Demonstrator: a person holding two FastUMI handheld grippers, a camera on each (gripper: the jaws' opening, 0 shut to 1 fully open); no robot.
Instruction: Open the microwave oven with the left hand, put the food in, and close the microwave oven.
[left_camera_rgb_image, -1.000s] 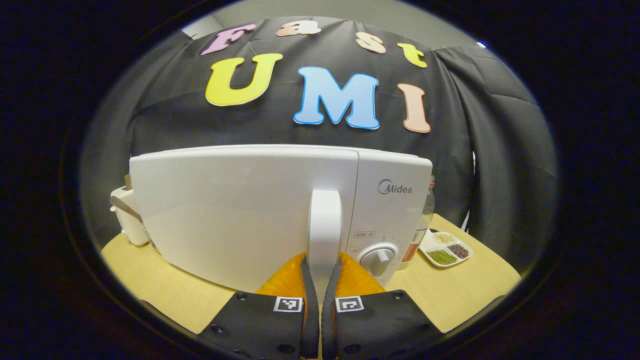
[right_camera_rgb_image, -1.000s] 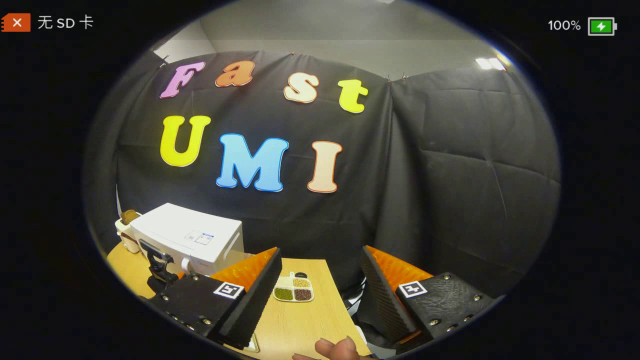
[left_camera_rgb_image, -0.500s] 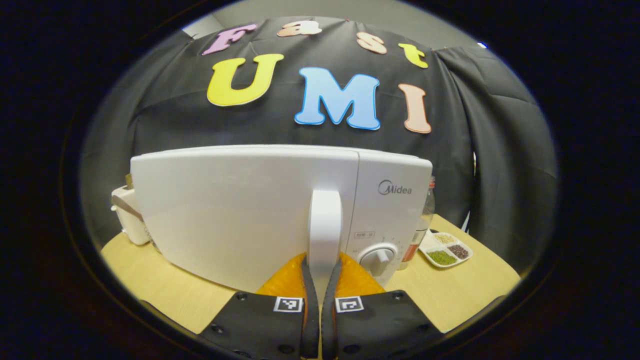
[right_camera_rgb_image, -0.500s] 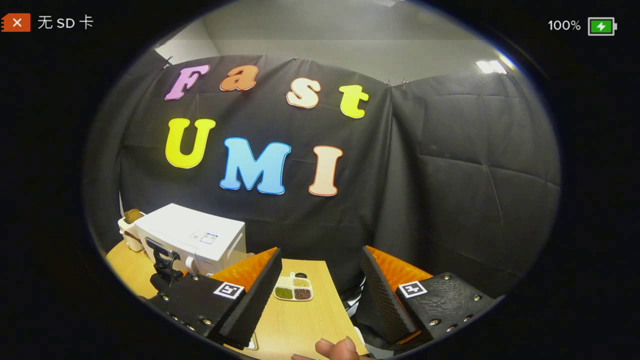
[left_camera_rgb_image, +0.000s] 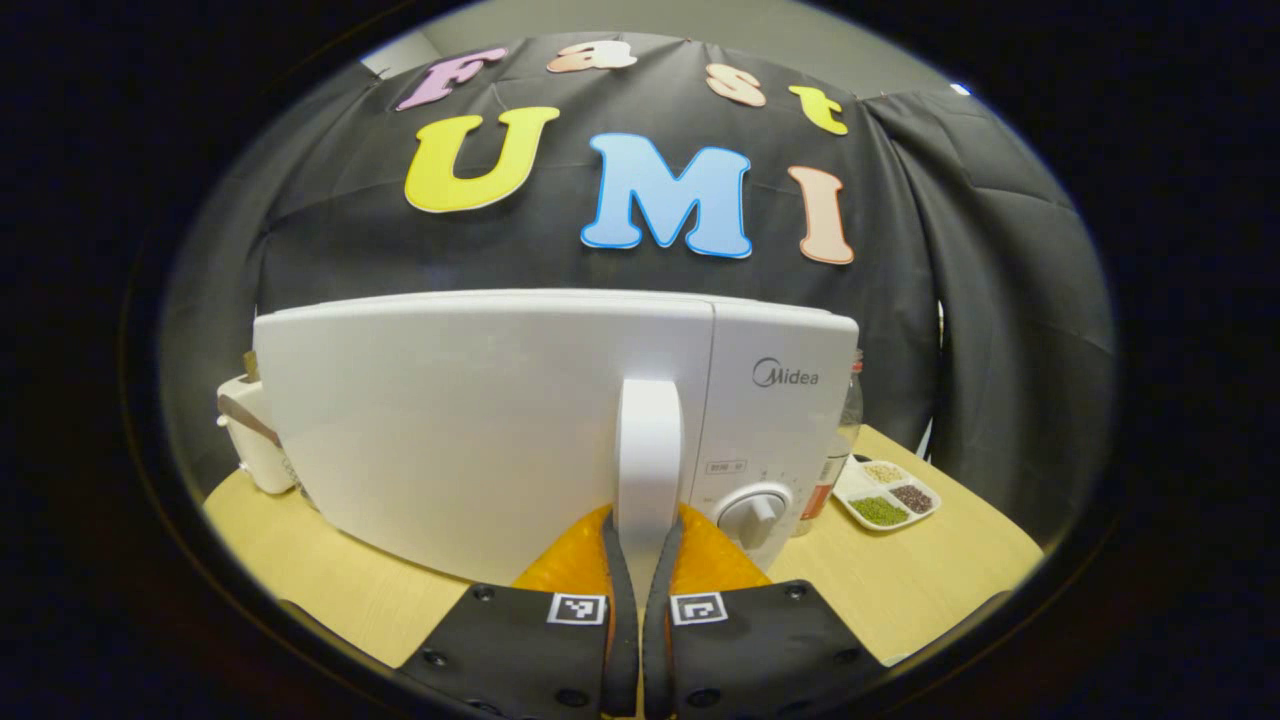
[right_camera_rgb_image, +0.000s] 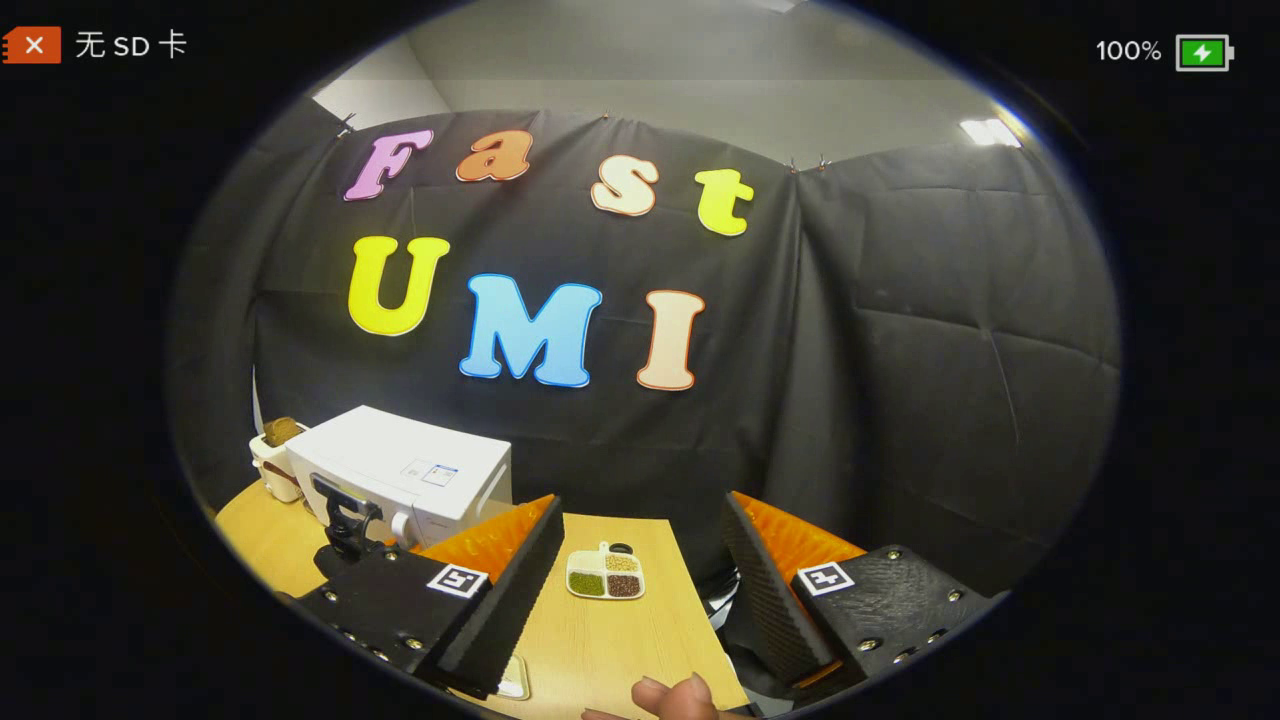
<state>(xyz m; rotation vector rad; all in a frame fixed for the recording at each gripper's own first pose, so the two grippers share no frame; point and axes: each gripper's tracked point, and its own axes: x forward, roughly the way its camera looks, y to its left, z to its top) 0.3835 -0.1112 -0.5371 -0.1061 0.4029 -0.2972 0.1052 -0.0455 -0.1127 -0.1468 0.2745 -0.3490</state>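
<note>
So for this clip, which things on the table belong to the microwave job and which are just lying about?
Job:
- microwave, door shut
- door handle, clamped by the left gripper
- right gripper, open, holding nothing

Lying about:
- divided dish of beans and grains
- bottle beside the microwave
- small white appliance at its other side
- table

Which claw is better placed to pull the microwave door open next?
Left. The left claw is shut on the door handle of the microwave; the right claw hangs open, farther off.
</note>
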